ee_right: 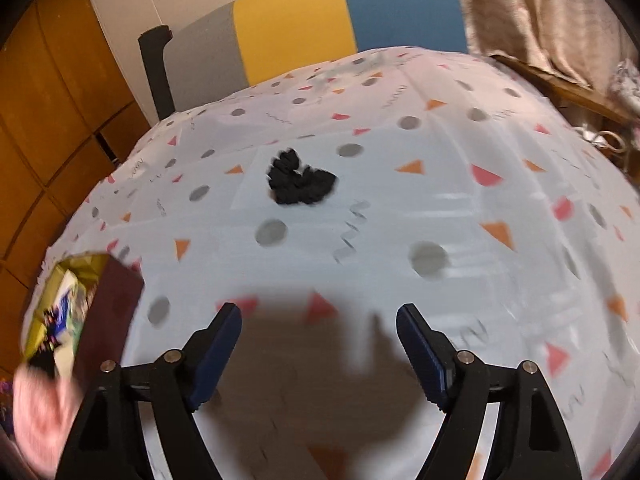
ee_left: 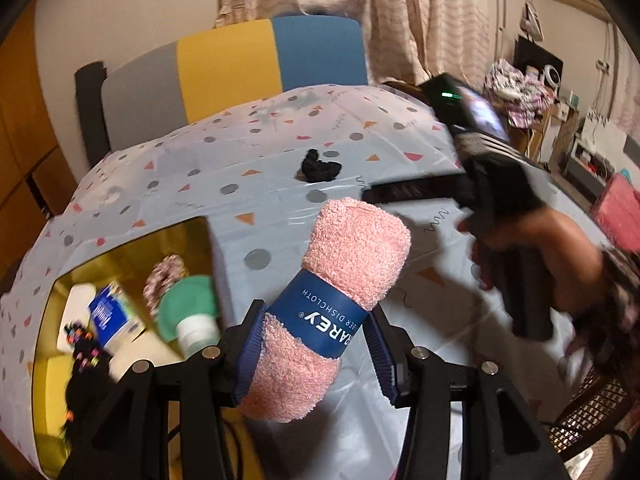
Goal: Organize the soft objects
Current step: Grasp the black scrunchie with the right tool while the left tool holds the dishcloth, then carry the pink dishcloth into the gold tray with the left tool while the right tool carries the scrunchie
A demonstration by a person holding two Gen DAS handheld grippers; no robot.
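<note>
Two risks: left gripper (ee_left: 316, 354) is clamping the pink dishcloth (ee_left: 340, 276) off-centre beside the box (ee_left: 132, 256), so it could be slipping; right gripper (ee_right: 319, 354), jaws apart and empty, is risking snagging the tablecloth (ee_right: 440, 200) under the black scrunchie (ee_right: 300, 182).

It was a room in a home. A table with a spotty cloth (ee_left: 280, 148) filled the middle. A striped chair (ee_left: 224, 68) stood at 12 o'clock, long curtains (ee_left: 420, 12) hung behind it, and messy shelves with clothes (ee_left: 516, 88) sat at 2 o'clock.
</note>
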